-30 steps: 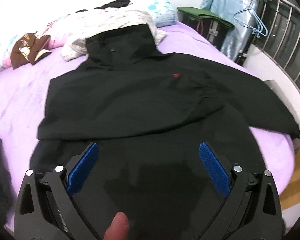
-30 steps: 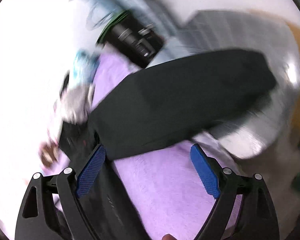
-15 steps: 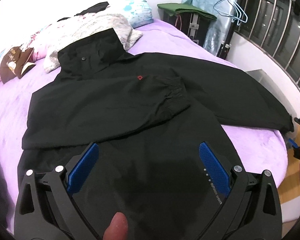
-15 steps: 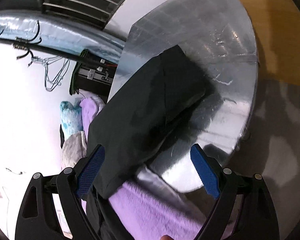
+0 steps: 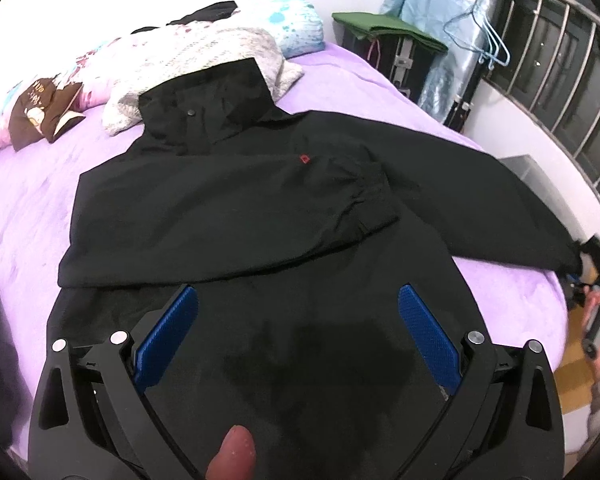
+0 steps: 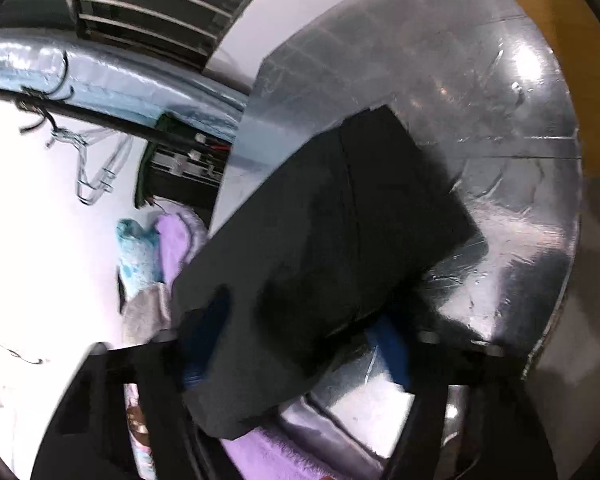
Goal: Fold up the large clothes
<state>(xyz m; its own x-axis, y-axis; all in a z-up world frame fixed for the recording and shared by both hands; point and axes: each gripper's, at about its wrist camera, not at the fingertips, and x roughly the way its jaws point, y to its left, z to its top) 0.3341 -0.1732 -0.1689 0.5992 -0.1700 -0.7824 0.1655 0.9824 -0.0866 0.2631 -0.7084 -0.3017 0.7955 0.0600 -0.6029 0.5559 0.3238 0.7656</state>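
Observation:
A large black jacket [image 5: 260,200] lies spread on a purple bed [image 5: 32,216]. One sleeve is folded across its chest; the other sleeve [image 5: 500,204] stretches to the right bed edge. My left gripper [image 5: 296,332] is open above the jacket's lower body, holding nothing. In the right wrist view the outstretched sleeve [image 6: 332,248] hangs over the bed edge, and my right gripper [image 6: 296,348] has a blue pad on each side of the sleeve end. That view is blurred, so the grip is unclear.
Pillows and a white knit blanket [image 5: 204,52] lie at the bed's head, with a brown cloth [image 5: 40,108] to the left. A dark suitcase [image 5: 396,52], hangers and a railing [image 5: 560,60] stand at the right. A shiny silver sheet [image 6: 480,120] lies beside the bed.
My right gripper has moved in around the sleeve end, which now lies between its pads. The left gripper's view has shifted slightly; the jacket lies as before.

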